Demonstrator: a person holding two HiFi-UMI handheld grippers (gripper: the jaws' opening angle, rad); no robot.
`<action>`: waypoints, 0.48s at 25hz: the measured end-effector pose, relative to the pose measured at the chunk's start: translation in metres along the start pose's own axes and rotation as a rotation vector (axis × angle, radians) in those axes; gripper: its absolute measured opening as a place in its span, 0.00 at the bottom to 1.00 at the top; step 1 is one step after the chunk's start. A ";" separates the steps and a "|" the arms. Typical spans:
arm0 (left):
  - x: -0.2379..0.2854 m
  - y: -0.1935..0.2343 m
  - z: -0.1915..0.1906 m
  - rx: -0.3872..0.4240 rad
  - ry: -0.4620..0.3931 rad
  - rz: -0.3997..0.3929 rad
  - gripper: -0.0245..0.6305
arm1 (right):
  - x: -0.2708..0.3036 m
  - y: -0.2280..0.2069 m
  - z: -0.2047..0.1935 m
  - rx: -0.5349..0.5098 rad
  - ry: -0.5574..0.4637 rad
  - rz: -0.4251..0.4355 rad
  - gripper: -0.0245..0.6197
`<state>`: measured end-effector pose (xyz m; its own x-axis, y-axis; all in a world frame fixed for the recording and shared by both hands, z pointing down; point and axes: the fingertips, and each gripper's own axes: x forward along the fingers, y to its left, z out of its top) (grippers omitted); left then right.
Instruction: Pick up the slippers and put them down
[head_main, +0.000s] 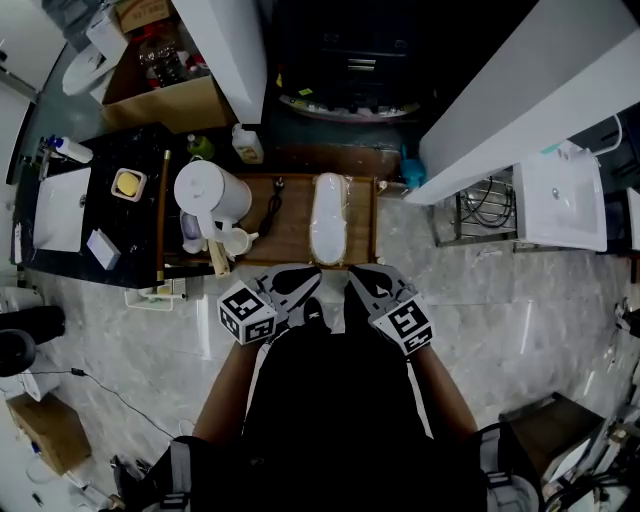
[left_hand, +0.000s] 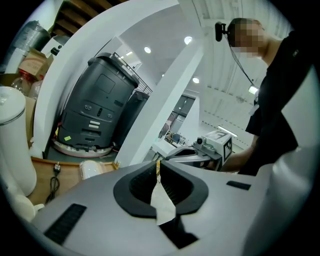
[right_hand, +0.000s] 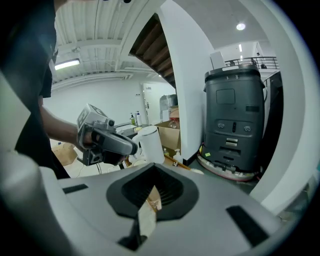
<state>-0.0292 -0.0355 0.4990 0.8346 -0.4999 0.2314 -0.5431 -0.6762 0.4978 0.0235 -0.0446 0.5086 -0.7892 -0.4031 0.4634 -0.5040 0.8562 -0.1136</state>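
Overhead, the marble floor (head_main: 520, 300) fills most of the head view, and a white beam (head_main: 520, 90) slants across it toward 2 o'clock. A dark grey machine (left_hand: 97, 110) stands at 12 o'clock, just beyond a low wooden surface (head_main: 290, 225). A white kettle (head_main: 205, 190) stands at the 9 o'clock end of that surface. A single white slipper (head_main: 328, 215) lies near its middle, lengthwise along the 12-to-6 line. At the surface's 6 o'clock edge, the left hand-held gripper (head_main: 298, 280) and the right hand-held gripper (head_main: 362, 280) hang side by side, angled inward toward each other. Both are clenched, jaws together and empty, and clear of the slipper.
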 end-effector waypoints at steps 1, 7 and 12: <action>0.003 0.003 -0.001 -0.005 0.003 0.000 0.06 | 0.003 -0.003 -0.002 0.007 0.002 0.005 0.05; 0.014 0.023 -0.009 -0.042 0.023 0.033 0.08 | 0.020 -0.014 -0.010 0.030 0.029 0.053 0.06; 0.019 0.044 -0.019 -0.072 0.040 0.077 0.23 | 0.038 -0.027 -0.021 0.045 0.069 0.075 0.16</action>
<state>-0.0351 -0.0645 0.5412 0.7945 -0.5258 0.3038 -0.5988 -0.5954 0.5356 0.0144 -0.0763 0.5478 -0.7999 -0.3139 0.5115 -0.4610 0.8670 -0.1889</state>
